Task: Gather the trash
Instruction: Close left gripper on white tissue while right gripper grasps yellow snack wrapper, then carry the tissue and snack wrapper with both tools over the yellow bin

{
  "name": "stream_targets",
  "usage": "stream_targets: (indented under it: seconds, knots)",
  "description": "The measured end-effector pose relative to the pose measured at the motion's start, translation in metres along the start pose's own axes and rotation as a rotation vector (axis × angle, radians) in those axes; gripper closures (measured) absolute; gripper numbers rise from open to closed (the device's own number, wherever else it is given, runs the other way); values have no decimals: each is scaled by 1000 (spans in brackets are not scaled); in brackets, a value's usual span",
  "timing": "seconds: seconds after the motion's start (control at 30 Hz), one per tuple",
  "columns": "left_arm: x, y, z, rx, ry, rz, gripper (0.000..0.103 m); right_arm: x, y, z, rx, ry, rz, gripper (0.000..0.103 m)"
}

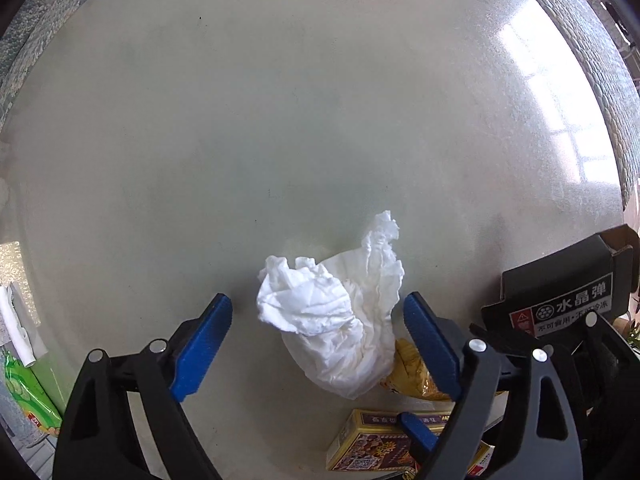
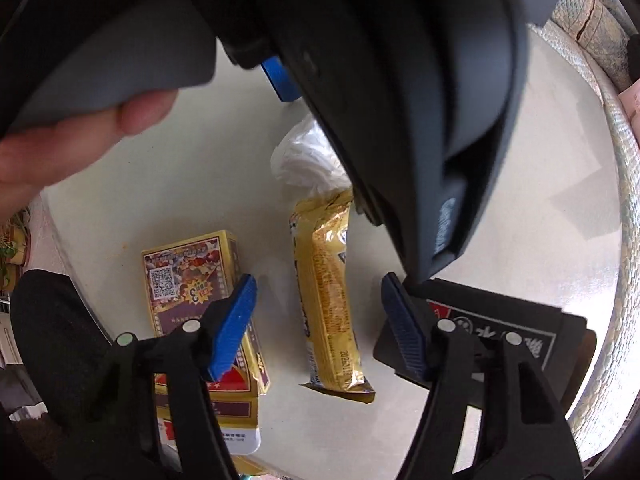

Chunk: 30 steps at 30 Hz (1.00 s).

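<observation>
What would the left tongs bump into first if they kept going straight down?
Probably the crumpled white tissue, lying on the table between the open left tongs. How far off is unclear.

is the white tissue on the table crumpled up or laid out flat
Crumpled. The white tissue sits bunched in folds and creases on the table, between the open left claw fingers, which do not touch it.

crumpled white tissue: 1 | gold snack wrapper: 1 | yellow printed carton: 1 | black carton with white characters: 1 | green packet at table edge: 1 | round table: 1 | blue-padded grippers: 2, left gripper, right gripper
</observation>
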<state>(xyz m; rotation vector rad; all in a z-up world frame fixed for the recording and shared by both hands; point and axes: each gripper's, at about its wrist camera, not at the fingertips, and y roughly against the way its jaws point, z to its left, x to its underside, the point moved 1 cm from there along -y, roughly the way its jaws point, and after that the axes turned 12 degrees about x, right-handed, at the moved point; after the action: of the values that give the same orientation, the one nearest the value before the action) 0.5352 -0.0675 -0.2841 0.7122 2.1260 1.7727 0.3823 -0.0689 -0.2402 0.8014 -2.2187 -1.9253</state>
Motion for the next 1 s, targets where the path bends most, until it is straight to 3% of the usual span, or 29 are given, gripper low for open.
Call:
stream_targets:
  seconds: [0.07, 0.1, 0.17, 0.27, 0.4, 0.47, 0.7, 0.83, 0.87, 1.0]
  knots:
    - [1, -1, 3, 3, -3, -5, 19, 1, 1, 1, 20, 18, -33, 49]
    - [4, -1, 4, 3, -3, -10, 19, 2, 3, 1, 15, 9, -41, 64]
    - [7, -2, 3, 3, -8, -22, 25, 7, 6, -2, -5, -10, -42, 83]
    - [17, -2, -3, 2, -17, -25, 42, 8, 4, -11, -29, -23, -43, 83]
    - [18, -3, -5, 2, -16, -16, 52, 10, 7, -2, -25, -5, -43, 84]
    - [21, -5, -11, 4, -14, -15, 73, 14, 10, 2, -20, 1, -47, 85]
    - [31, 3, -11, -14, 16, -37, 77, 8, 20, -3, -9, -28, -65, 85]
    - [43, 28, -11, -14, 19, -83, 77, 11, 43, -12, 8, -46, -100, 85]
    - [48, 26, -30, -16, 19, -97, 77, 11, 52, -15, 24, -50, -115, 85]
    - [67, 51, -38, -20, 27, -147, 77, 10, 87, -27, 75, -72, -161, 85]
